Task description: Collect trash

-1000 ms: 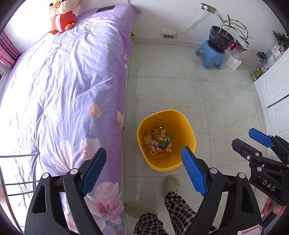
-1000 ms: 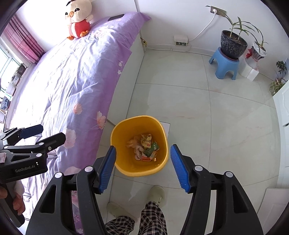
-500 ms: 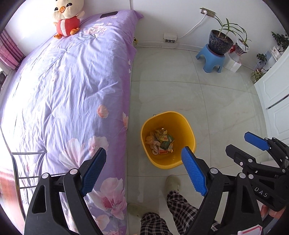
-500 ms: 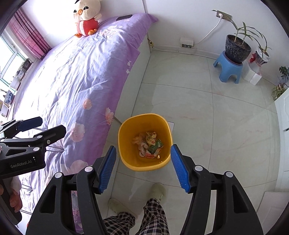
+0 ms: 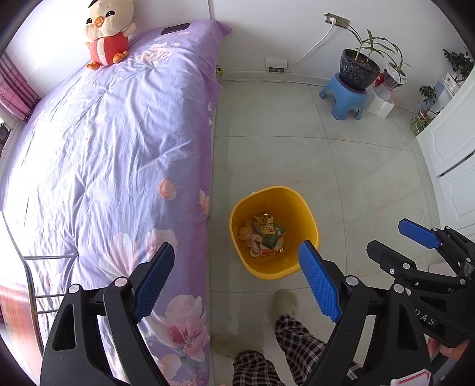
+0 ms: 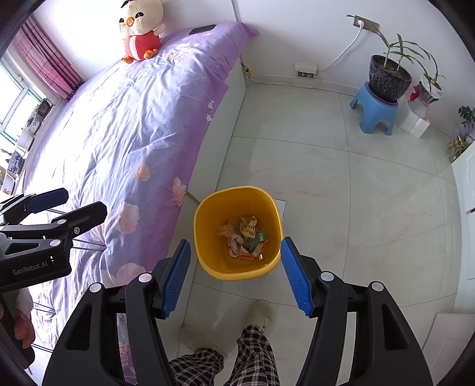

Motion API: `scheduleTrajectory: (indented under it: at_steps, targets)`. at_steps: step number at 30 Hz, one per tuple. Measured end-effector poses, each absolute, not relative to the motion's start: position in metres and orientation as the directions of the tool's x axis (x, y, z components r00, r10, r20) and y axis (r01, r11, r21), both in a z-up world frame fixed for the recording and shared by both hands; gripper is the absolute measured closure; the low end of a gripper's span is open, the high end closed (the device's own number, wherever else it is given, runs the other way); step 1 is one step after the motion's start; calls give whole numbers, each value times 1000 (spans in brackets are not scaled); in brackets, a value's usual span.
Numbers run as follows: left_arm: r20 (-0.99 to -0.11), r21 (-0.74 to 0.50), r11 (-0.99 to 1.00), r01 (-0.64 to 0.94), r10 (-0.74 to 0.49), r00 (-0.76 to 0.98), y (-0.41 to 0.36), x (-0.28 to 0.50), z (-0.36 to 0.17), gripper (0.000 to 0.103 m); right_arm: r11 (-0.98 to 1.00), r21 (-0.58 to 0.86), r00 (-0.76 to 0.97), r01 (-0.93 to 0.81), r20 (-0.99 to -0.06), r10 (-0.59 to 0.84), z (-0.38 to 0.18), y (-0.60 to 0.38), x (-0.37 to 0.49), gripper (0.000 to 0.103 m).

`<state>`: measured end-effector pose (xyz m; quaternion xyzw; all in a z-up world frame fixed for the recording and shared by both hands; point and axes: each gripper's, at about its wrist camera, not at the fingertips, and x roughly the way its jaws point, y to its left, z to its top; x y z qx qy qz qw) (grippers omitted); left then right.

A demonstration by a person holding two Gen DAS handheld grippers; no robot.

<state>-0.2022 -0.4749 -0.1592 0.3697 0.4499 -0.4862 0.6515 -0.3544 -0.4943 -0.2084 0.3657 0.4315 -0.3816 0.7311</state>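
Trash lay at the bottom of the yellow plastic square-mouthed bin: crumpled snack wrappers, one yellow-orange packet on top, a green one beside it, a pale pink bag at about 9 o'clock of the pile. The bin stood on the pale glossy floor tiles, just beside the bed edge, which ran along its 9 o'clock side.

My right gripper pointed steeply down above the bin's near rim. Its blue ribbed pads stood apart with nothing between them; released, empty. My left gripper was spread wider, also empty; seen from its own camera, the bin sat at roughly 1 o'clock between the pads. In the right wrist view the left gripper appeared at 9 o'clock over the bedspread, my hand around its handle.

The lilac floral bedspread covered the bed. A cream plush chick in a red shirt sat at the bed's far end, about 11 o'clock, with a flat dark phone-like slab near it. At 2 o'clock a dark glazed pot with a leafy plant rested on a small blue plastic stool.

My legs in plaid trousers and pale slippers showed at 6 o'clock, the nearer slipper close to the bin.
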Motion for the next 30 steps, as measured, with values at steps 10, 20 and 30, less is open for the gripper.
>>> scheduleTrajectory:
  at_steps: [10,20,30]
  targets:
    - [-942,45,250,967,-310,124,-478,-205,-156,18,446,210,344,870,-907,-245,-206,-494,-355,38]
    - [-942,42,255,966,-312,123,-478,-204,-156,18,445,212,345,870,-907,-241,-206,-495,-355,37]
    - [-942,40,255,966,-312,122,-478,-204,-156,18,446,211,345,870,-907,-242,-206,-495,-355,37]
